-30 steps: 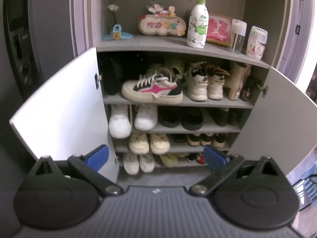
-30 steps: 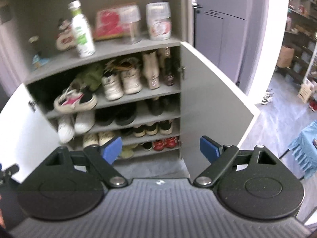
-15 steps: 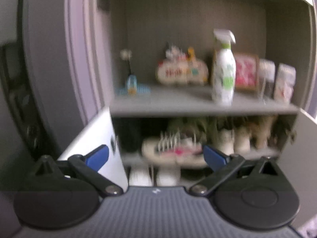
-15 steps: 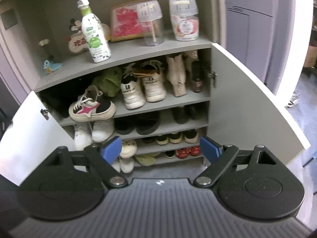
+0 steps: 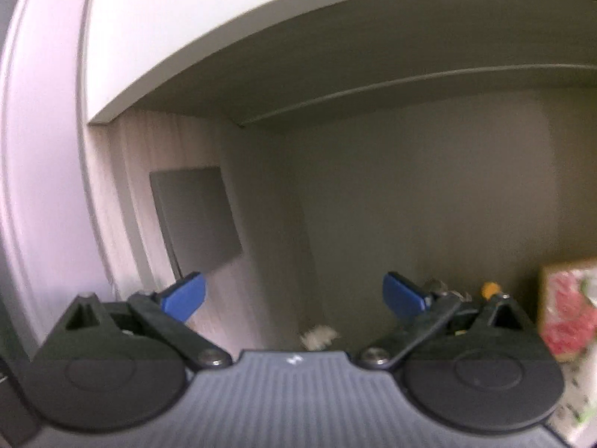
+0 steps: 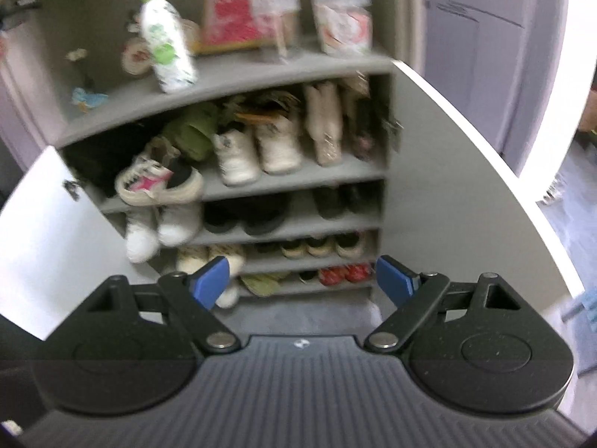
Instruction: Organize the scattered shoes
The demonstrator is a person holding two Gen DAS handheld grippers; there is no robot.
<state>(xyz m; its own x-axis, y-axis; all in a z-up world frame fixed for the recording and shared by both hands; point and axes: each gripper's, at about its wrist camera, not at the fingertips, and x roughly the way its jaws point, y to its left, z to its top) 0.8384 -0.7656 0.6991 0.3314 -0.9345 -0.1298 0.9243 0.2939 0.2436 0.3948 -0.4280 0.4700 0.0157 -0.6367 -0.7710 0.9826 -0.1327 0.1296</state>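
Note:
In the right wrist view an open shoe cabinet (image 6: 283, 179) holds rows of shoes. A cream sneaker with a pink patch (image 6: 158, 183) lies sideways at the left of the top shoe shelf, next to a pair of white sneakers (image 6: 257, 149). My right gripper (image 6: 300, 280) is open and empty, well in front of the cabinet. My left gripper (image 5: 294, 295) is open and empty, raised and pointed into the upper niche of the cabinet; no shoes show in its view.
Both cabinet doors stand open, the left door (image 6: 44, 224) and the right door (image 6: 459, 186). A spray bottle (image 6: 164, 33), a red box (image 6: 231, 18) and jars (image 6: 343, 18) stand on the top shelf. The red box (image 5: 567, 310) shows beside my left gripper.
My left gripper has tilted and risen from facing the shoe shelves to facing the upper niche. My right gripper has shifted slightly, still facing the cabinet. Both stay open.

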